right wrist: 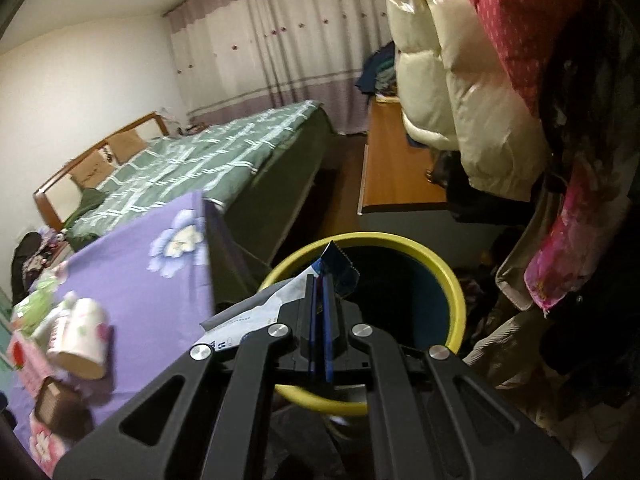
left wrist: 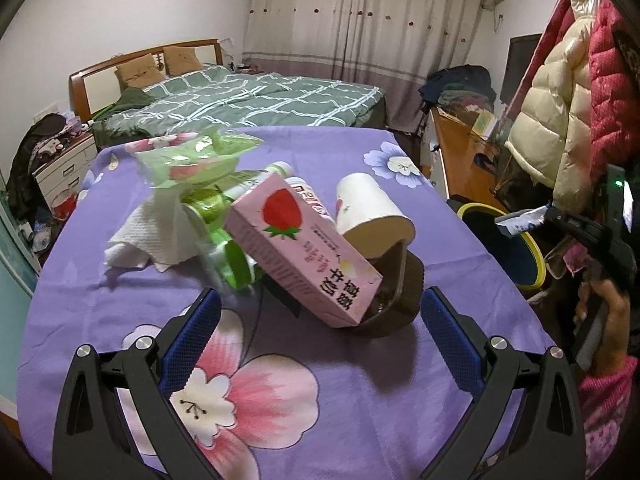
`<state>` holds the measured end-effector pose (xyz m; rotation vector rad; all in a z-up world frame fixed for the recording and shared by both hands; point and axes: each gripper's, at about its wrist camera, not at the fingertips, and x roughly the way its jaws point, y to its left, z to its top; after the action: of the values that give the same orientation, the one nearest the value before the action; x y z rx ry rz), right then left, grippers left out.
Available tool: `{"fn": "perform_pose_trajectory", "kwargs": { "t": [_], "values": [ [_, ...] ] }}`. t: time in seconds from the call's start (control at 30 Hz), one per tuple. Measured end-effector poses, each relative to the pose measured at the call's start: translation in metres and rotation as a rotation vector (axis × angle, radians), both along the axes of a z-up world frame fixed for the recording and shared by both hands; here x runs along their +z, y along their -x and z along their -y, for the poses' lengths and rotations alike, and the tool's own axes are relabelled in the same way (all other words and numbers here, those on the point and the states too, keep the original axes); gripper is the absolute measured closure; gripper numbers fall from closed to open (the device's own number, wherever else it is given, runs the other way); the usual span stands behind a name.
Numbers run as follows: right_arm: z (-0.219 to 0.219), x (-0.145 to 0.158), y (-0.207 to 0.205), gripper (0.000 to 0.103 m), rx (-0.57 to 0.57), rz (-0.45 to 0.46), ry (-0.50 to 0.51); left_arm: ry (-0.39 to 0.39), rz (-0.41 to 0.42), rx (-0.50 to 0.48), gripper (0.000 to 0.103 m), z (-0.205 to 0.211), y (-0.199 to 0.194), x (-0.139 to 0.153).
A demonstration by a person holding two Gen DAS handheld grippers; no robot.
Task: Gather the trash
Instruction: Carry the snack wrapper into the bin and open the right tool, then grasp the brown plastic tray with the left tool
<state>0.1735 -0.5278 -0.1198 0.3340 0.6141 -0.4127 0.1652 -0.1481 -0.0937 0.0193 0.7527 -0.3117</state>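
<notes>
A crumpled white-and-blue plastic wrapper [right wrist: 256, 312] is pinched in the closed right hand-held gripper [right wrist: 319, 312] above the yellow-rimmed round bin [right wrist: 456, 280]. Releasing well inside the rim would likely stop it catching. The left hand-held gripper [left wrist: 320, 320] gapes empty before the pink strawberry milk carton [left wrist: 296, 244] on the purple-clothed worktop [left wrist: 360, 400].

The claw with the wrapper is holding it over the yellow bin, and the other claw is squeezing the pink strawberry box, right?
Not quite. The left gripper is open, its jaws wide apart, not squeezing the pink strawberry box, as the left wrist view shows. The rest is right: the right gripper holds the wrapper over the yellow bin.
</notes>
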Motion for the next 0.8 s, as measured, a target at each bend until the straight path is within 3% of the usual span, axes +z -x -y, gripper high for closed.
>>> {"fn": "perform_pose_trajectory", "kwargs": {
  "t": [0.13,0.27,0.8],
  "values": [
    [0.015,-0.016,-0.013,0.098,-0.031,-0.037,-0.003,-0.01,-0.009,-0.01,0.005,0.008,-0.005,-0.004],
    [0.02,-0.025,-0.017,0.089,-0.034,-0.052,-0.015,-0.018,-0.016,-0.031,0.005,0.016,-0.01,-0.009],
    [0.025,-0.036,-0.018,0.088,-0.023,-0.066,-0.034,-0.003,-0.063,-0.173,0.005,0.067,-0.028,-0.031]
  ]
}}
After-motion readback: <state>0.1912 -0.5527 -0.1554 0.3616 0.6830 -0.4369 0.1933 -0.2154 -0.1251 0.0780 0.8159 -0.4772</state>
